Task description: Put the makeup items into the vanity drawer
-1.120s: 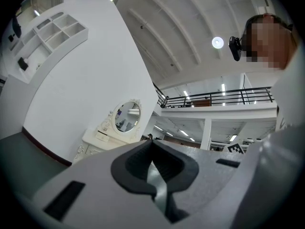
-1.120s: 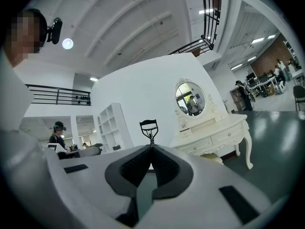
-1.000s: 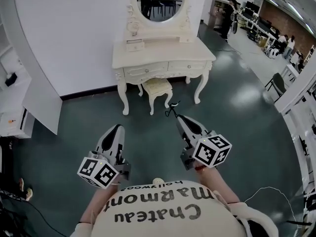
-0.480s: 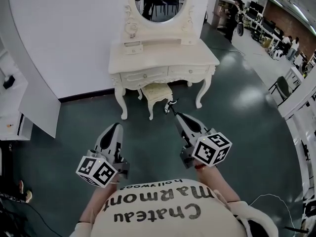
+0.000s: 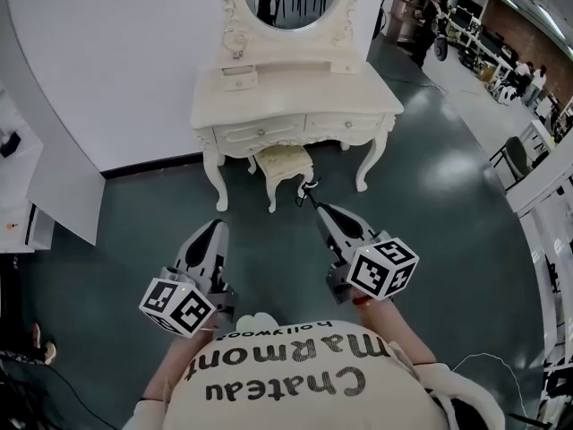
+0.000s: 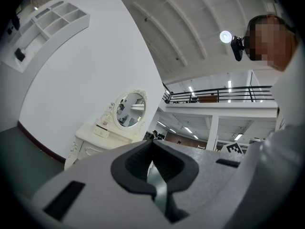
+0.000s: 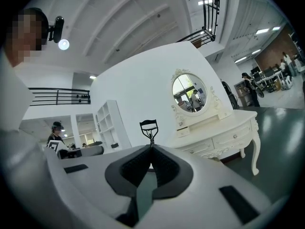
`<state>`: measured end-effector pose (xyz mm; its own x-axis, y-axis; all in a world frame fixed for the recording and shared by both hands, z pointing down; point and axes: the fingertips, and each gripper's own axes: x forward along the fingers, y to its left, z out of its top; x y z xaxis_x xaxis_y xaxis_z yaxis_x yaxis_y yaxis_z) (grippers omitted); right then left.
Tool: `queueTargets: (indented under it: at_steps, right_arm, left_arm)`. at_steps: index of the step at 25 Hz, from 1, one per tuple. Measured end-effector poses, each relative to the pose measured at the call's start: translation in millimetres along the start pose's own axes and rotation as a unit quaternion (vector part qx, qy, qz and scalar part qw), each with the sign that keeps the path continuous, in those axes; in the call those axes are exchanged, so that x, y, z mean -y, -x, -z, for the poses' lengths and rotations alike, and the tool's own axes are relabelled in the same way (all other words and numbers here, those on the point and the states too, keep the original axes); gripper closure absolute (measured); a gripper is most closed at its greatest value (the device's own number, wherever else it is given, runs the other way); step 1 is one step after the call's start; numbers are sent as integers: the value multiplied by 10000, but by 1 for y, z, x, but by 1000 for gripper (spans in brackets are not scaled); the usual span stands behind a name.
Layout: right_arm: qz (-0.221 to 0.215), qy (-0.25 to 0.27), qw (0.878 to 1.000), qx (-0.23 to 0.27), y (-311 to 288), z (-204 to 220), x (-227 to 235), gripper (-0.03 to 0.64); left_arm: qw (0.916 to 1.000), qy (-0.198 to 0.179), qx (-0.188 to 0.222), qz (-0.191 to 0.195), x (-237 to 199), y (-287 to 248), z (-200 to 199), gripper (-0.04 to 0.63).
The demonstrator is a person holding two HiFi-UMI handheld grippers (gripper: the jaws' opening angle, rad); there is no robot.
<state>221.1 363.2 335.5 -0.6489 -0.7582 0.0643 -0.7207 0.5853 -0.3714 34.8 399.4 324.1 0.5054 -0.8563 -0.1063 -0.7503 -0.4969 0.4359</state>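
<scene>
My right gripper (image 7: 151,147) clamped on eyelash curler (image 7: 148,126). My left gripper (image 6: 152,143) closed, empty. Vanity (image 5: 295,88) at 12 o'clock, well apart. Drawers (image 5: 260,131) shut. Judge task barely begun.

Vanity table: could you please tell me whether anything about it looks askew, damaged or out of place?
Nothing stands out. The vanity table stands upright against the wall, its drawers shut and the stool set partly under it. No damage shows from here.
</scene>
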Motion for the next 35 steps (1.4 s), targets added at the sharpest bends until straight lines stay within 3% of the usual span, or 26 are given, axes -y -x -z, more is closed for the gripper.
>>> queueTargets:
  at_steps: [8, 16, 27, 35]
  right_arm:
    - [94, -82, 9998, -173, -57, 2, 18, 586]
    - [187, 53, 9998, -4, -138, -28, 30, 586]
    - [434, 150, 9984, 315, -223, -67, 42, 586]
    - [502, 87, 9979, 408, -271, -71, 50, 586]
  left_arm:
    - [9998, 178, -62, 5, -47, -34, -13, 588]
    - [9999, 104, -18, 98, -113, -86, -51, 588]
    - [9987, -63, 1, 512, -177, -149, -105, 588]
    - [9983, -123, -15, 578, -219, -174, -127, 588]
